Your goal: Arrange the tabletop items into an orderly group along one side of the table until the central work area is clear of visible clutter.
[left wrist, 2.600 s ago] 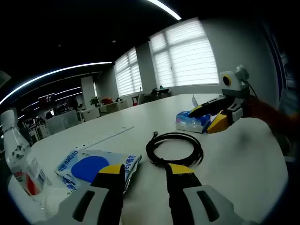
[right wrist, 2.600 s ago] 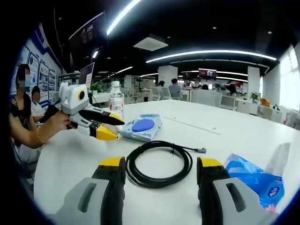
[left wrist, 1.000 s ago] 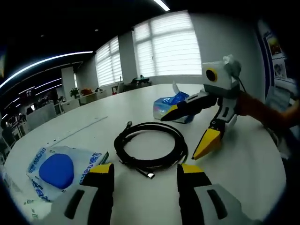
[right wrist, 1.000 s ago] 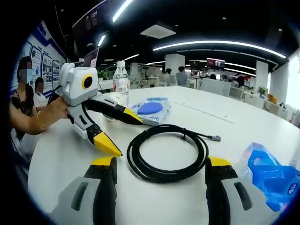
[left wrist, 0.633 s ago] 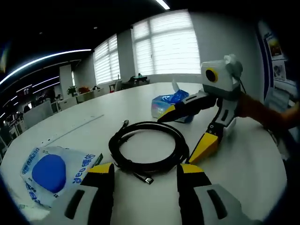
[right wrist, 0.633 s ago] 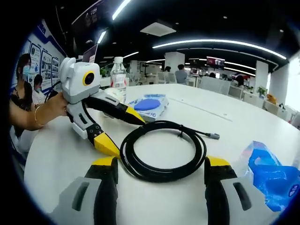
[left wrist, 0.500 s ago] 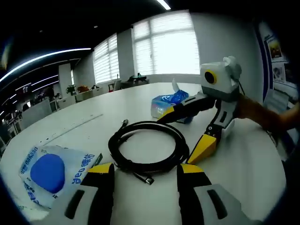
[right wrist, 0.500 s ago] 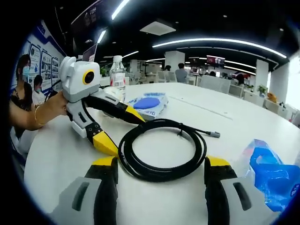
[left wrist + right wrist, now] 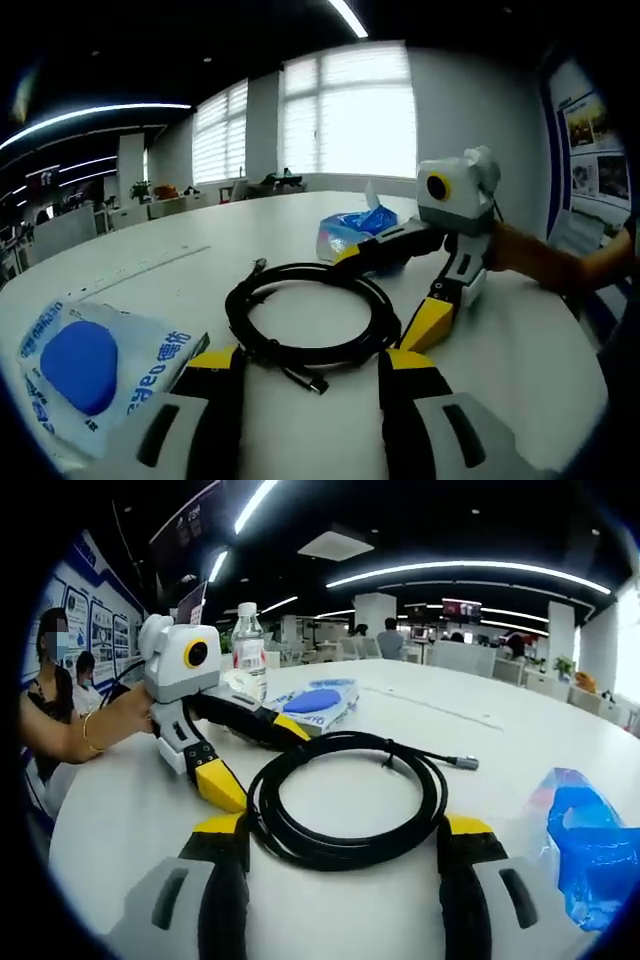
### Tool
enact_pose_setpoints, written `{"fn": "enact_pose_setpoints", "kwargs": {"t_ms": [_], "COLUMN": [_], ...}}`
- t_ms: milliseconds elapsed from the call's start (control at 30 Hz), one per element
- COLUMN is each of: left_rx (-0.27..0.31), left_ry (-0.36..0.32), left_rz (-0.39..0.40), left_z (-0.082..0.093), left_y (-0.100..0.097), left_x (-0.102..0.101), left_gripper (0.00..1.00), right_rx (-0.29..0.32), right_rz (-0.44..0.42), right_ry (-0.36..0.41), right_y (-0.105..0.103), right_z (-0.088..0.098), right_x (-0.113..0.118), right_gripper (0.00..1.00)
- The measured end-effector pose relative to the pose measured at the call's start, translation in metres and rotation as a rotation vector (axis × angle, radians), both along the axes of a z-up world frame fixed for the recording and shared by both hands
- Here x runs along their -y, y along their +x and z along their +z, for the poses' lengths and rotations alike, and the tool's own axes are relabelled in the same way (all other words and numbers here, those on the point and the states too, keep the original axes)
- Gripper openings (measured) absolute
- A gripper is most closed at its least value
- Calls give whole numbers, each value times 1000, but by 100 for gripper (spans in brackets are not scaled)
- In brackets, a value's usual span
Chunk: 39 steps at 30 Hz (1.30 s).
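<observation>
A black coiled cable (image 9: 310, 315) lies flat on the white table (image 9: 510, 370), its plug end pointing toward my left gripper (image 9: 310, 362). That gripper is open, and the coil's near edge sits just ahead of its yellow-tipped fingers. My right gripper (image 9: 385, 295) reaches in from the right, open, with one jaw over the coil's rim and the other beside it. In the right gripper view the cable (image 9: 345, 795) sits between the tips of my open right gripper (image 9: 345, 828), and the left gripper (image 9: 258, 762) straddles the coil's far-left rim, open.
A blue tissue pack (image 9: 350, 232) lies behind the cable and appears again as a blue pack (image 9: 595, 850). A white packet with a blue oval (image 9: 85, 360) lies at the left. A water bottle (image 9: 247, 640) stands beyond the packet (image 9: 315, 702). People sit at the left (image 9: 50, 680).
Both grippers have closed in on the cable from opposite sides and dropped lower, so the coil now sits at both sets of fingertips. Both stay open. The cable has not moved.
</observation>
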<state>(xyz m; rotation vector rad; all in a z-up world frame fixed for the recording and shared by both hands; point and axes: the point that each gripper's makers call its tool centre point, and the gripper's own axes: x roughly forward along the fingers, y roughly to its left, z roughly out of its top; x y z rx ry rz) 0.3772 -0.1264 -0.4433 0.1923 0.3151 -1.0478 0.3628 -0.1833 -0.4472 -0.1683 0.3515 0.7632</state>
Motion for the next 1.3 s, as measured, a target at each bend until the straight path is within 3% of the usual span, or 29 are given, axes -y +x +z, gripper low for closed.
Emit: {"fn": "enact_pose_setpoints", "kwargs": {"t_ms": [200,467,800,1300], "left_rx": [7,8,-16,45], "left_ry": [-17,-18,-39,-8], "left_rz": [7,0,-1,-5], "left_z": [0,0,3,23], "left_y": [1,-2,-10,-16], "left_x": [-1,-3,1,2], "left_gripper": [51,44,45,45], "right_rx": [49,59,82,114], "right_rz": [15,26,27,23], "right_ry": [-13,-12,0,-1], "right_y": [1,-4,-11,-17], "right_z": [3,6,16,34], "right_x": [-2,-4,0,-2], "right_gripper": [69,69,69,69]}}
